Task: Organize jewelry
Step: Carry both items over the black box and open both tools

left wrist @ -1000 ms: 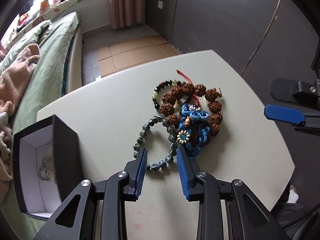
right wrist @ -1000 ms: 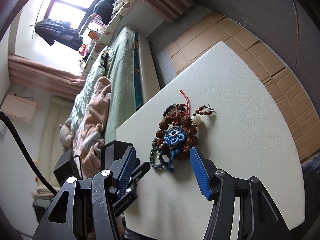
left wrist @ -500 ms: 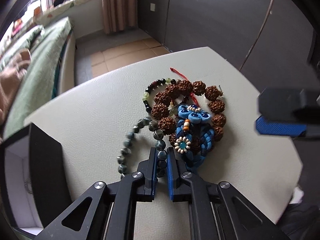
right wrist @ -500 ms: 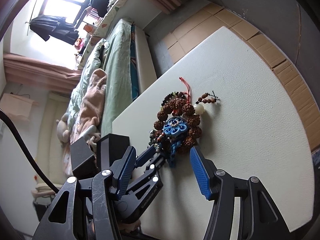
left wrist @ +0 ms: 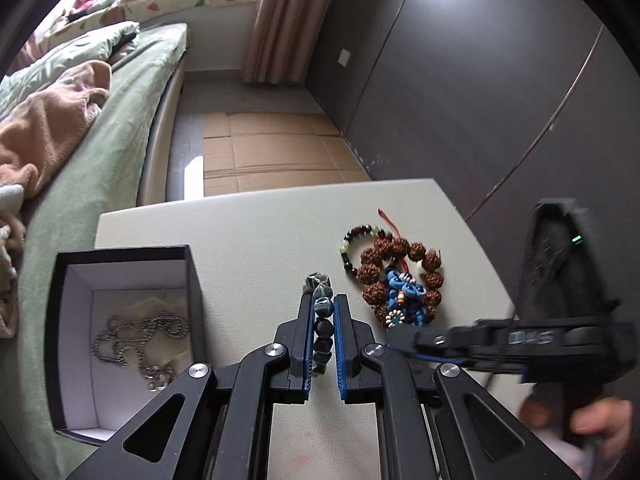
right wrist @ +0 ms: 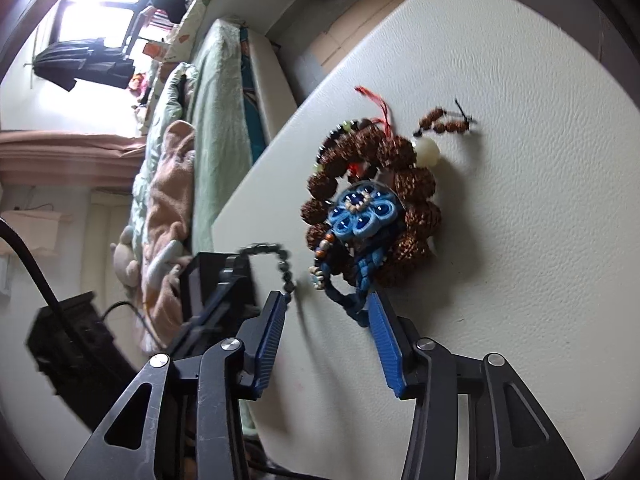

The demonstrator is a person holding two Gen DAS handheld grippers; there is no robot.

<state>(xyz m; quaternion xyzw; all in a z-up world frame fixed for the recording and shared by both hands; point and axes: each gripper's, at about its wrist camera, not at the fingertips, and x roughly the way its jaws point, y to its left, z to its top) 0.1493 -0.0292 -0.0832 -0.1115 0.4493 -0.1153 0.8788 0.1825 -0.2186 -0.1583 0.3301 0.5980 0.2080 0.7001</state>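
My left gripper (left wrist: 322, 304) is shut on a grey-green stone bead bracelet (left wrist: 322, 312), lifted off the white table (left wrist: 248, 232); it hangs blurred in the right wrist view (right wrist: 280, 258). A pile stays on the table: a brown seed-bead bracelet (left wrist: 430, 264), a blue woven flower bracelet (left wrist: 404, 304) and a dark-and-green bead bracelet (left wrist: 352, 240). My right gripper (right wrist: 328, 308) is open, its fingertips at the near end of the blue woven bracelet (right wrist: 362, 212). An open black box (left wrist: 120, 320) holding a silver chain (left wrist: 140, 332) stands at the left.
A bed with green cover (left wrist: 88, 168) and a tan blanket (left wrist: 48, 128) lies left of the table. Cardboard sheets (left wrist: 272, 152) cover the floor beyond. Dark cabinet doors (left wrist: 460, 80) stand at the right. The table's right edge (left wrist: 480, 248) is near the pile.
My left gripper closed on the grey-green bracelet, pulled it out of the pile and lifted it toward the box side. My right gripper moved in close to the blue bracelet.
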